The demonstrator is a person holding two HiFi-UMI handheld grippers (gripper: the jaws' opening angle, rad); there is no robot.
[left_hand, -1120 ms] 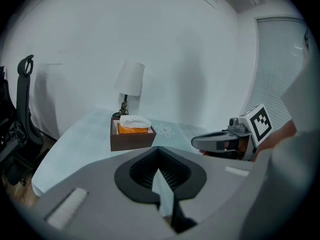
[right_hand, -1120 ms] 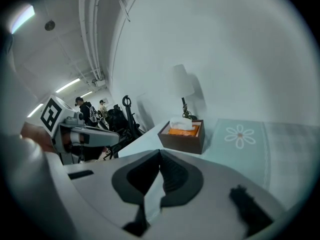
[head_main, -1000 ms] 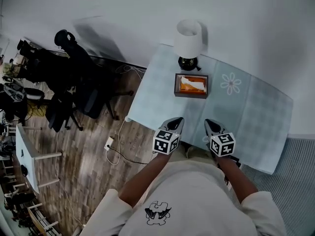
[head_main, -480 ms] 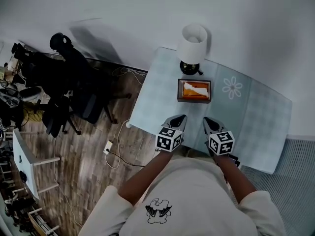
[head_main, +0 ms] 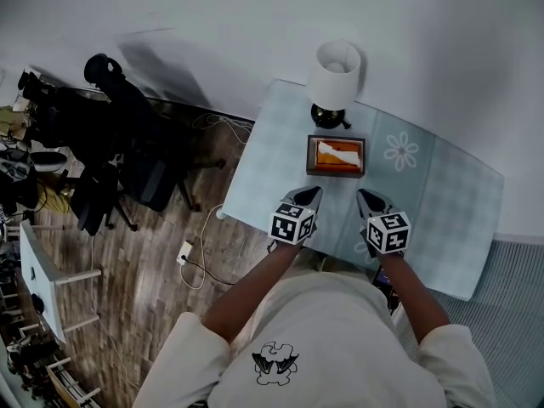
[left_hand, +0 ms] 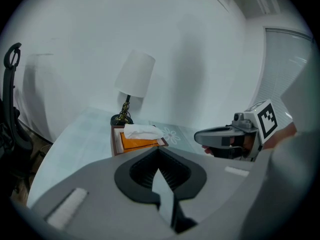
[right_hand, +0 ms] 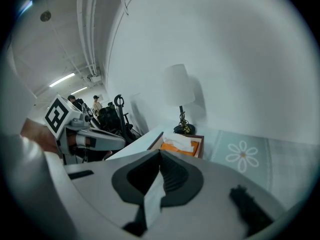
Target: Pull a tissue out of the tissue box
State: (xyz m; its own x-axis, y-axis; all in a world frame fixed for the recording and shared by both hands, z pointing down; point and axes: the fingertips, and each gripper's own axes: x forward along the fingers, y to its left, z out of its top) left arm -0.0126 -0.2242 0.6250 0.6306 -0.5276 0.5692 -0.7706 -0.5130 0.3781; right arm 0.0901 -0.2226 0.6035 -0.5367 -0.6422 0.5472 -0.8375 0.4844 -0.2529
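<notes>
The tissue box is brown with an orange top and a white tissue sticking up from its slot; it stands on the pale table in front of the lamp. It also shows as the tissue box in the left gripper view and the tissue box in the right gripper view. My left gripper hovers just short of the box on its near left, jaws together and empty. My right gripper hovers at the near right, also shut and empty. Neither touches the box.
A white-shaded lamp on a dark base stands right behind the box. The table has a daisy print to the right. Left of the table lie wood floor, cables and black office chairs.
Both grippers have edged forward over the table's near edge toward the tissue box, staying shut. The box and tissue have not moved.
</notes>
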